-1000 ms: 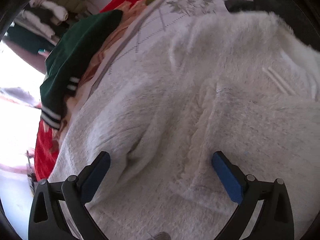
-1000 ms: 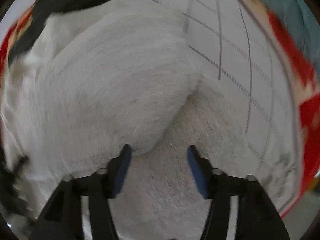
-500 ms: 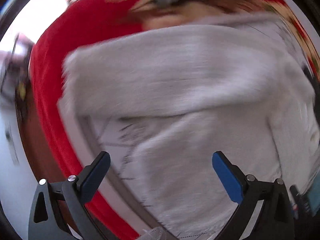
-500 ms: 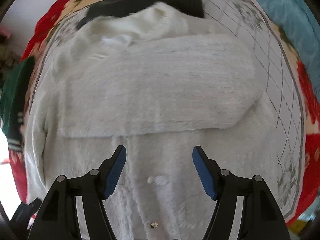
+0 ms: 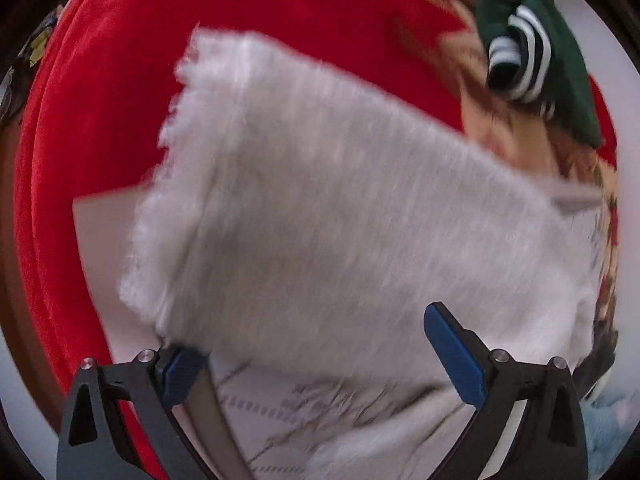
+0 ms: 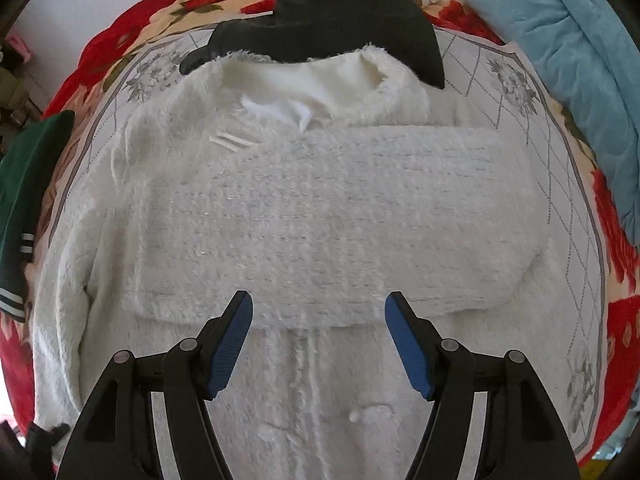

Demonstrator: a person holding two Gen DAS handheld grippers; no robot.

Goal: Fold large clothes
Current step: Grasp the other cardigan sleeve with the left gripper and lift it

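Observation:
A white fuzzy coat (image 6: pixel 312 216) lies spread on the bed, collar at the far end. One sleeve (image 6: pixel 360 220) is folded flat across its chest. My right gripper (image 6: pixel 319 346) is open and empty, hovering above the coat's lower front. In the left wrist view the other sleeve (image 5: pixel 328 216) lies blurred in front of my left gripper (image 5: pixel 316 356). That gripper is open, with the sleeve's cuff edge overlapping its left finger (image 5: pixel 180 372); I cannot tell if it touches.
A black garment (image 6: pixel 332 24) lies beyond the collar. A green striped garment (image 6: pixel 24 200) sits at the bed's left side; it also shows in the left wrist view (image 5: pixel 532 48). A blue quilt (image 6: pixel 560 60) lies right. The red floral bedspread (image 5: pixel 280 20) surrounds the grey patterned sheet (image 6: pixel 560 168).
The right gripper has pulled back and up from the folded sleeve and opened wider. The left gripper has swung from the coat's body to the other sleeve near the bed edge.

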